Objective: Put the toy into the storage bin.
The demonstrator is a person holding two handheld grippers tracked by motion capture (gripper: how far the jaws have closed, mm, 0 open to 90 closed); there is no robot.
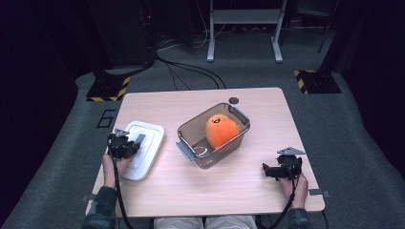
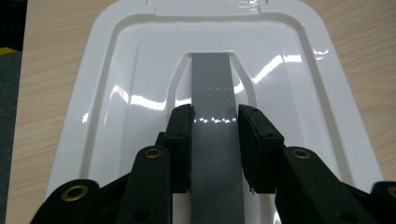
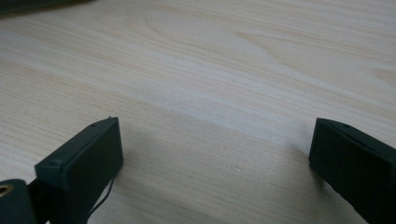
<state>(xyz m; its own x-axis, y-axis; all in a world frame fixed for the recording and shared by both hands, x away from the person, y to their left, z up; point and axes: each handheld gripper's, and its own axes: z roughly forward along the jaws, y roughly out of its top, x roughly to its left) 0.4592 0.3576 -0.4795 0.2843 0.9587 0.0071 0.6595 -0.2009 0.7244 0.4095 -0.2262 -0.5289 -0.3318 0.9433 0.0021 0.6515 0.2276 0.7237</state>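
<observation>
At the left of the surface [image 1: 200, 191] lies the white lid [image 1: 143, 148], flat and well apart from the box it seems meant for. The left gripper [image 2: 215, 122] is on it, jaws pinching the grey handle strip [image 2: 212, 79] that runs down the lid's sunken middle; from the left gripper view the pads press both edges of that strip, though whether the lid is lifted at all I cannot tell.

In the middle stands the clear box [image 1: 213, 136], open, with an orange plush toy [image 1: 221, 130] already inside, leaning toward its far end.

At the right, the right gripper [image 3: 215, 154] rests over bare wood, jaws spread wide with nothing between them.

So the filling looks done and the grip on the lid made; carrying the lid across, seating it on the rim and closing the box remain. The lid is glossy, rounded at its corners, with stepped ridges and a latch tab on its far edge.
</observation>
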